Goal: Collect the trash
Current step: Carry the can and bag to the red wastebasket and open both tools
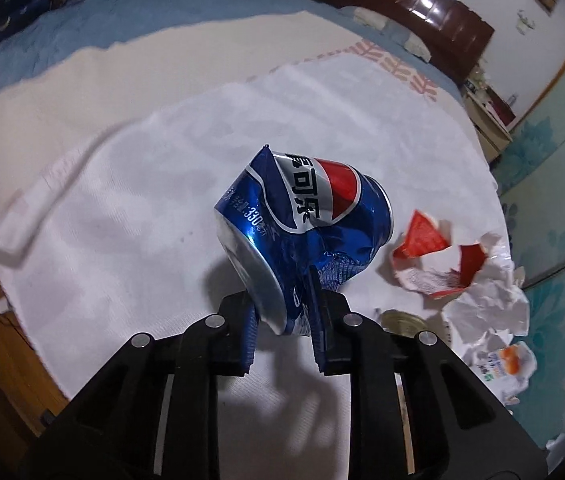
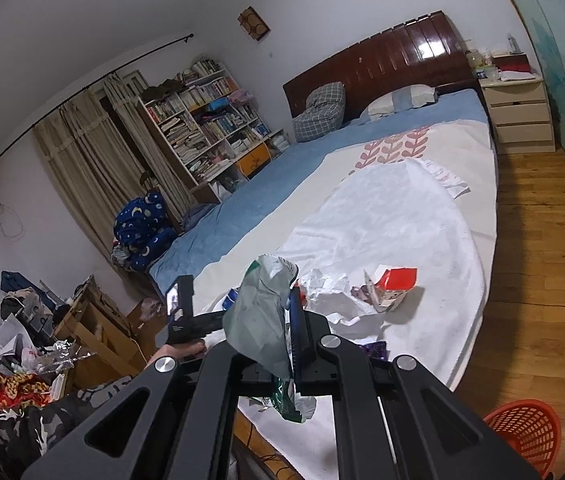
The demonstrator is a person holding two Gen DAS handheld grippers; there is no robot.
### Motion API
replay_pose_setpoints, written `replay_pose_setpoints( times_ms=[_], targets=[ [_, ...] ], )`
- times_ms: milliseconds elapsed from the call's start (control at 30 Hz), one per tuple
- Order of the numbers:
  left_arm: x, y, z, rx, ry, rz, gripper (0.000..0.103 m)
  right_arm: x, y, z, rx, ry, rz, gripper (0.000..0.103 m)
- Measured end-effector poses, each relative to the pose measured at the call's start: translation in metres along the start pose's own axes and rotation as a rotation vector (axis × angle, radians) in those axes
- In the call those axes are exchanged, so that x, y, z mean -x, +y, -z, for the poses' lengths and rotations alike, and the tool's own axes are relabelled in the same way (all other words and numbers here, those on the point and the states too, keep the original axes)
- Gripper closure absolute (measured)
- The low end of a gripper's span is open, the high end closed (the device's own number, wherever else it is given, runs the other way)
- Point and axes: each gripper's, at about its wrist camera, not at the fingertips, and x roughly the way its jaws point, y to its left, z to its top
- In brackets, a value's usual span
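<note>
**Trash on the bed: both grippers loaded**

Item 1. Our left gripper point(image 1: 284, 320) has its fingers point(image 1: 318, 312) clamped on a crushed blue soda can point(image 1: 306, 216), gripped at its crumpled lower end. The can tilts up and away from us, lifted above the white sheet point(image 1: 142, 208) that covers the bed point(image 2: 282, 184).

Item 2. Our right gripper point(image 2: 278, 320) has its fingers point(image 2: 300, 320) closed on a crumpled pale green plastic wrapper point(image 2: 258, 316). It sticks up above the fingers and also hangs down below them, held over the near edge of the bed.

Item 3. On the sheet, to the right of the can, we list a torn red and white carton point(image 1: 434, 256), crumpled white paper point(image 1: 490, 304) touching it, a round gold lid point(image 1: 402, 320) partly hidden behind the left gripper, and a white packet with orange print point(image 1: 510, 364) near the bed edge.

Item 4. A red mesh basket point(image 2: 526, 428) stands on the wooden floor point(image 2: 538, 248) beside the bed, at the lower right of the right wrist view.
</note>
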Motion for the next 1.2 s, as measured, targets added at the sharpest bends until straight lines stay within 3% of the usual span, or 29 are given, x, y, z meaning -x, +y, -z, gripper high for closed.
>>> replay_pose_setpoints(
  times_ms=[167, 267, 333, 433, 567, 667, 767, 833, 1000, 1067, 1200],
  targets=[
    [0.064, -0.046, -0.017, -0.106, -0.138, 0.018, 0.082, 0.041, -0.007, -0.015, 0.036, -0.058, 0.023, 0.096],
    [0.12, -0.121, -0.017, -0.271, -0.222, 0.026, 0.082, 0.075, -0.016, -0.034, 0.062, -0.102, 0.067, 0.096],
    [0.142, -0.168, -0.01, -0.356, -0.24, 0.084, 0.081, 0.098, -0.027, -0.047, 0.077, -0.135, 0.11, 0.096],
    [0.168, -0.255, 0.019, -0.499, -0.256, 0.188, 0.081, 0.131, -0.052, -0.057, 0.097, -0.174, 0.214, 0.096],
    [0.168, -0.35, 0.077, -0.646, -0.206, 0.309, 0.081, 0.169, -0.114, -0.043, 0.02, -0.181, 0.366, 0.096],
    [0.135, -0.41, 0.14, -0.743, -0.105, 0.369, 0.081, 0.187, -0.172, -0.008, -0.074, -0.132, 0.481, 0.096],
    [0.077, -0.448, 0.208, -0.81, 0.065, 0.379, 0.081, 0.19, -0.235, 0.044, -0.2, -0.06, 0.557, 0.096],
    [0.028, -0.46, 0.258, -0.866, 0.159, 0.326, 0.081, 0.18, -0.28, 0.083, -0.29, 0.008, 0.585, 0.096],
    [-0.083, -0.455, 0.332, -0.945, 0.355, 0.162, 0.081, 0.134, -0.371, 0.155, -0.548, 0.25, 0.595, 0.096],
    [-0.114, -0.449, 0.351, -0.941, 0.412, 0.106, 0.081, 0.112, -0.384, 0.169, -0.531, 0.343, 0.589, 0.096],
    [-0.152, -0.436, 0.366, -0.933, 0.492, 0.04, 0.081, 0.081, -0.395, 0.188, -0.533, 0.437, 0.566, 0.096]
  ],
)
